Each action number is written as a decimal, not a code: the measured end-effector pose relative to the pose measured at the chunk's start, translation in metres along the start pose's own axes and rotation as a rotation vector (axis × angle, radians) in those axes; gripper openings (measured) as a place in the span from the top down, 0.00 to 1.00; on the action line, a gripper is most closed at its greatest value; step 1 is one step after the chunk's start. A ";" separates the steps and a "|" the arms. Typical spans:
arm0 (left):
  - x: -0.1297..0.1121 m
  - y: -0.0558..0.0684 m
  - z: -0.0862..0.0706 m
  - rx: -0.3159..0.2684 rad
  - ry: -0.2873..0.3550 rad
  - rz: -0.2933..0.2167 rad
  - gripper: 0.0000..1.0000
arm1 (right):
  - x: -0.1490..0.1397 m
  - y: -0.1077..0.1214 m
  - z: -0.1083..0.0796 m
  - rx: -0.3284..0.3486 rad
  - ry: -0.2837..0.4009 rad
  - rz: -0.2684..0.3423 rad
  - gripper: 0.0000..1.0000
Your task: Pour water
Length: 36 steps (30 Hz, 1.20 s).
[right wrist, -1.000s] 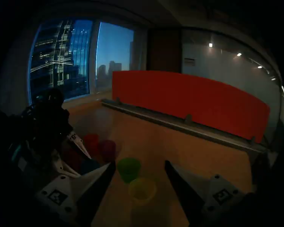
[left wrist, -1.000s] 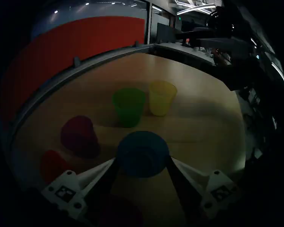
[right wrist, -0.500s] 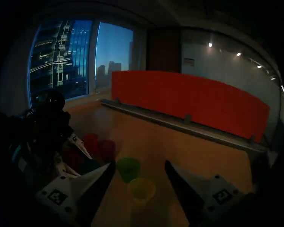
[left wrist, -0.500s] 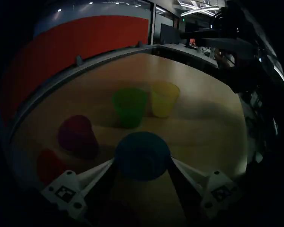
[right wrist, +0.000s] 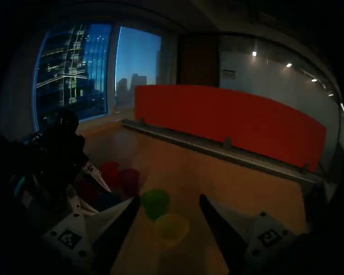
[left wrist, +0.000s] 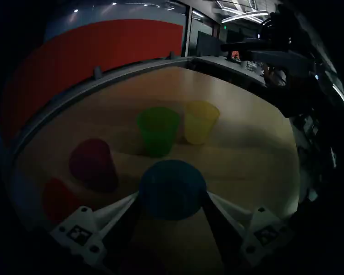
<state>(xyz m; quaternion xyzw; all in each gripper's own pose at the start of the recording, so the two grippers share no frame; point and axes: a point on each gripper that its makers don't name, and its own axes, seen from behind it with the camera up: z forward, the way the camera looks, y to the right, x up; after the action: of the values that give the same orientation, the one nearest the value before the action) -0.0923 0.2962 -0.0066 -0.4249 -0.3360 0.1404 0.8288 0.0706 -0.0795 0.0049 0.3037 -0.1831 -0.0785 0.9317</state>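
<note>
Scene barely shifted, cups drifting slightly in left gripper view | left claw (left wrist: 171, 194) clenched on blue cup (left wrist: 173, 185), near green cup (left wrist: 158, 129) on table (left wrist: 245, 137) | right claw (right wrist: 169, 197) released, empty, above yellow cup (right wrist: 171, 228) | pour likely not begun

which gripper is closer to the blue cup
Left. The blue cup sits between the fingers of the left gripper, both touching it. The right gripper is open and farther off, facing the yellow cup.
</note>
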 end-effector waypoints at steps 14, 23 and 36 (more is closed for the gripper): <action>0.013 0.002 -0.023 -0.013 0.053 0.002 0.15 | 0.004 0.001 -0.002 -0.008 0.003 -0.003 0.03; 0.030 -0.003 -0.055 0.006 0.121 0.015 0.15 | 0.012 -0.004 -0.004 -0.009 0.016 -0.009 0.03; 0.060 -0.009 -0.102 0.042 0.239 0.053 0.15 | 0.024 -0.014 -0.003 -0.009 0.029 -0.030 0.03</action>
<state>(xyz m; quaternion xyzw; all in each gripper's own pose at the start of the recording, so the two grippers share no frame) 0.0207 0.2596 -0.0153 -0.4299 -0.2203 0.1175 0.8677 0.0934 -0.0950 0.0014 0.3034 -0.1647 -0.0889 0.9343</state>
